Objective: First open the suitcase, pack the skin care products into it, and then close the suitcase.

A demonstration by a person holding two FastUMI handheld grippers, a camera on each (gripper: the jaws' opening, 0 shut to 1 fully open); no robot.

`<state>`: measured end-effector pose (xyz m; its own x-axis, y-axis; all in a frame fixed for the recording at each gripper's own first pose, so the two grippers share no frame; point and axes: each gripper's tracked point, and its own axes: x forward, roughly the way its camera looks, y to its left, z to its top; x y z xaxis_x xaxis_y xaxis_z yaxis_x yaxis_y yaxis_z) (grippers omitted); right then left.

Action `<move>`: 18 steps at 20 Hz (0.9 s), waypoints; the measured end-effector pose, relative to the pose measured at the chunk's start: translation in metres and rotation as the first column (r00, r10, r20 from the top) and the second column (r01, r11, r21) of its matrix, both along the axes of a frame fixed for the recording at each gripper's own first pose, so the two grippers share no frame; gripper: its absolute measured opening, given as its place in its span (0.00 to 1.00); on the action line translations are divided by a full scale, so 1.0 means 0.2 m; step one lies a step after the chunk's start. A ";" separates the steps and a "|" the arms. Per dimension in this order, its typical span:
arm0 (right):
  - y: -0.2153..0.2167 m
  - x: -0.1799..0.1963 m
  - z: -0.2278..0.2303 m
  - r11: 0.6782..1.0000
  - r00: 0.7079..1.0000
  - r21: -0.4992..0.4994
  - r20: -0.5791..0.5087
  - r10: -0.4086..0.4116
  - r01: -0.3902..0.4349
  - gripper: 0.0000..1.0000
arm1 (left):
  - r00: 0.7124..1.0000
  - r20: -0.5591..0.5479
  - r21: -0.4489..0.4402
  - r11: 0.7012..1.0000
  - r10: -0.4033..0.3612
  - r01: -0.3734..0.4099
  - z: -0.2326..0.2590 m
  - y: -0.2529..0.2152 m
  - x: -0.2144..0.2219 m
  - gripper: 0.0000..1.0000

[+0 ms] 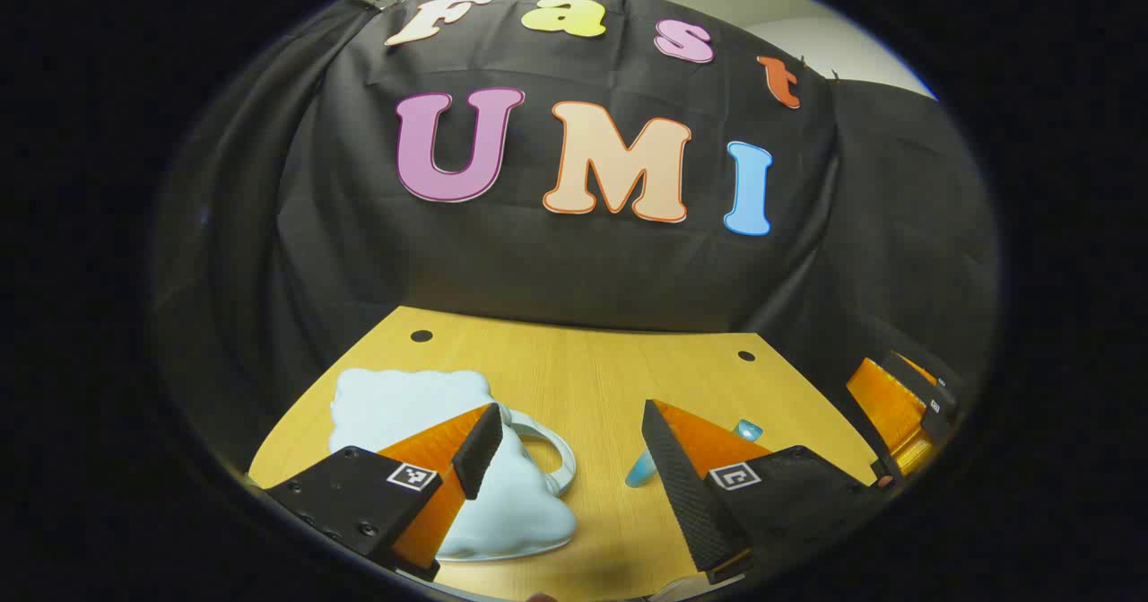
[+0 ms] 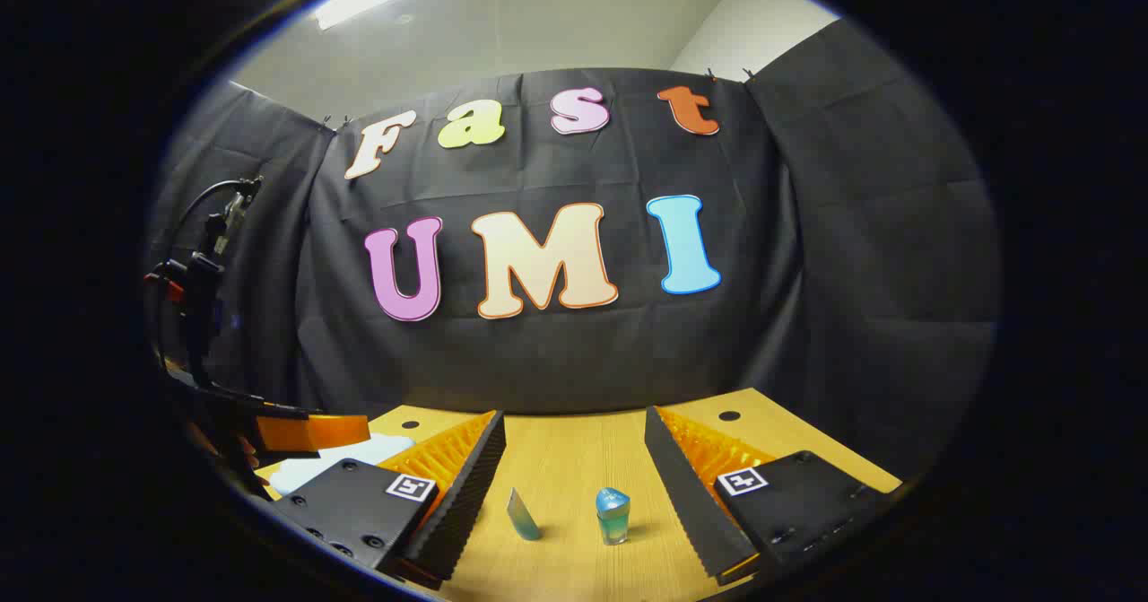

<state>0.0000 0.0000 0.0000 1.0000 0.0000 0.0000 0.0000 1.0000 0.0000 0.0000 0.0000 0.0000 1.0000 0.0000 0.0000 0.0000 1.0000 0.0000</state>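
Note:
A pale blue, cloud-shaped suitcase lies flat on the wooden table, lid down, its white handle pointing right. My left gripper hangs open just above the table, its left finger over the case's right part. Two small blue skin care items peek out beside its right finger. In the right gripper view a small blue-capped bottle stands upright and a slim bluish tube leans beside it, both between the fingers of my open right gripper, which touches neither.
The other gripper shows at the table's right edge in the left gripper view. In the right gripper view the left gripper's orange finger and its cables are at the left, above the suitcase. Black cloth closes off the back.

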 end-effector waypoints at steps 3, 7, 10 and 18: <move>0.00 0.00 -0.03 1.000 1.000 0.006 -0.019 0.011 -0.011 0.98 | 1.000 -0.017 -0.004 1.000 0.017 -0.017 0.01 0.04 0.01 0.94; 0.00 0.01 -0.05 1.000 0.999 0.016 -0.040 0.026 -0.025 0.98 | 0.996 -0.087 0.020 1.000 0.007 -0.005 -0.03 0.07 0.10 0.94; -0.01 0.03 -0.08 0.999 0.998 0.028 -0.057 0.036 -0.035 0.98 | 0.980 -0.201 0.045 0.999 -0.006 0.016 -0.10 0.06 0.20 0.94; -0.05 0.02 -0.13 0.998 0.996 0.055 -0.086 0.037 -0.032 0.96 | 0.822 -0.567 -0.094 0.996 -0.042 -0.014 -0.35 0.08 0.40 0.97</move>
